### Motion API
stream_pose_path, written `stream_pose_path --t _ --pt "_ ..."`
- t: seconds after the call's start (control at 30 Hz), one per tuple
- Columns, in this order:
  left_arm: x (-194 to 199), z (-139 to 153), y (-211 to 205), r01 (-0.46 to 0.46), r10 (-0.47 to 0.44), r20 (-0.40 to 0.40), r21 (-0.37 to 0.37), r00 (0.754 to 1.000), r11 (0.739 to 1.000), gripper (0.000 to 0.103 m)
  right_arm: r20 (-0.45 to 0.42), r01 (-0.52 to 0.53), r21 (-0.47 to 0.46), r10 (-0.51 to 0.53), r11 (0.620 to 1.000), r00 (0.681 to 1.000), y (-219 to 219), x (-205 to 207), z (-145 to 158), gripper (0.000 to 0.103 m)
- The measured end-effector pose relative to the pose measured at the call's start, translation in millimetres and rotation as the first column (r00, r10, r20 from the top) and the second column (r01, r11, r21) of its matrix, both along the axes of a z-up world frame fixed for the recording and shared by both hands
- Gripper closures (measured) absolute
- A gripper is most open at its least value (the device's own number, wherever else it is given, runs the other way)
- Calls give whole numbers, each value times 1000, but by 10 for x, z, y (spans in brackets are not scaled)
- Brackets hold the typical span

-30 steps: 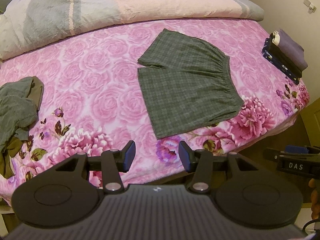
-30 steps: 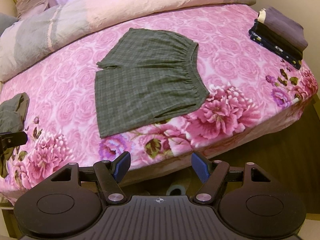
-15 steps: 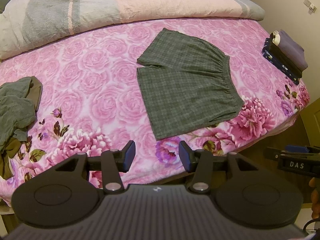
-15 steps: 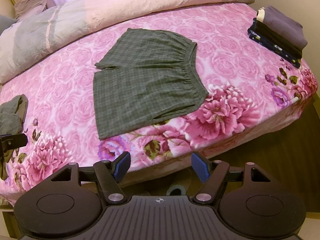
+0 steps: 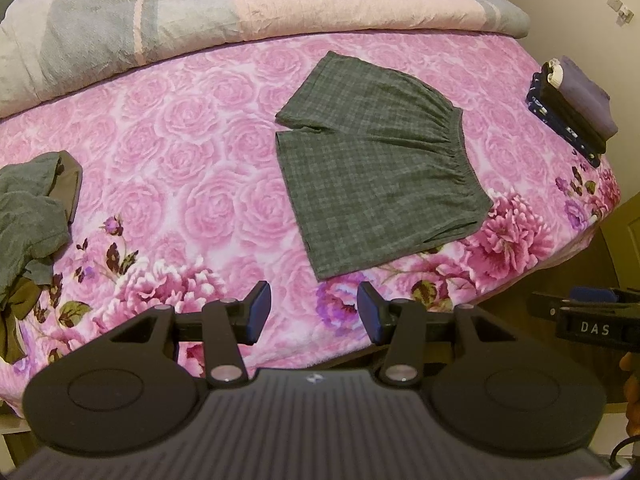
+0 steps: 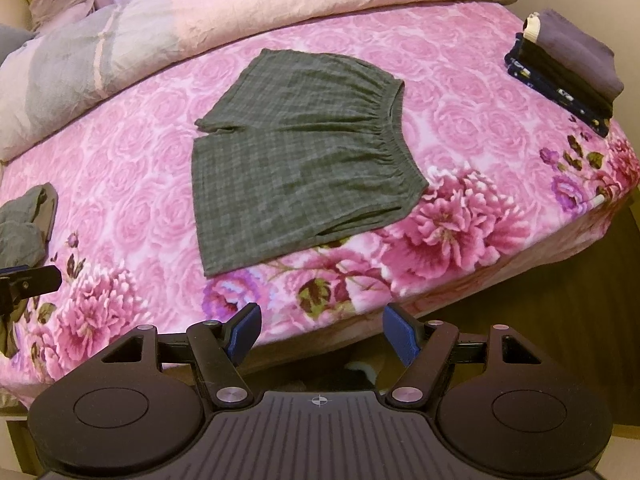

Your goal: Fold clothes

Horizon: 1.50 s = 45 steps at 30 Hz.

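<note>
Grey-green plaid shorts (image 5: 372,160) lie spread flat on the pink floral bed (image 5: 180,168), waistband to the right, legs to the left. They also show in the right wrist view (image 6: 296,160). My left gripper (image 5: 314,312) is open and empty, held above the bed's near edge, short of the shorts' near hem. My right gripper (image 6: 322,334) is open and empty, over the bed's front edge, near the shorts. The right gripper also shows at the right edge of the left wrist view (image 5: 588,312).
A crumpled pile of grey-green clothes (image 5: 28,216) lies at the bed's left. A stack of folded dark clothes (image 5: 572,108) sits at the right edge; it also shows in the right wrist view (image 6: 564,68). A rolled pink and grey duvet (image 5: 240,12) lies along the back.
Both grippers have shifted only slightly; the shorts sit marginally lower and nearer in the views. Nothing was taken hold of or let go.
</note>
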<state>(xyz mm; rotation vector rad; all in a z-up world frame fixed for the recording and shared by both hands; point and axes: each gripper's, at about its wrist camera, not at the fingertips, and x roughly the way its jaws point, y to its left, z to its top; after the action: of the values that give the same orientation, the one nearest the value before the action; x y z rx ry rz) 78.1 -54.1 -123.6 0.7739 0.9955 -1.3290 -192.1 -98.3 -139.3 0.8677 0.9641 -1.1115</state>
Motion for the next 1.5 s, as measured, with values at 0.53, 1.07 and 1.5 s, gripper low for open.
stream_pose_path --t 0.53,1.07,1.5 --pt "184 -223 -429 -36 36 -42 0 998 999 60 31 22 28 -22 999 999 -543 14 -201 33" --pt "-114 -612 -1932 12 -12 -28 -6 1000 1000 60 49 15 -36 -13 999 999 -2140 -307 -532 33" --pt "-301 -1251 -2975 111 -111 -44 -10 993 994 60 25 35 -4 -35 999 999 -3213 -559 -1208 33"
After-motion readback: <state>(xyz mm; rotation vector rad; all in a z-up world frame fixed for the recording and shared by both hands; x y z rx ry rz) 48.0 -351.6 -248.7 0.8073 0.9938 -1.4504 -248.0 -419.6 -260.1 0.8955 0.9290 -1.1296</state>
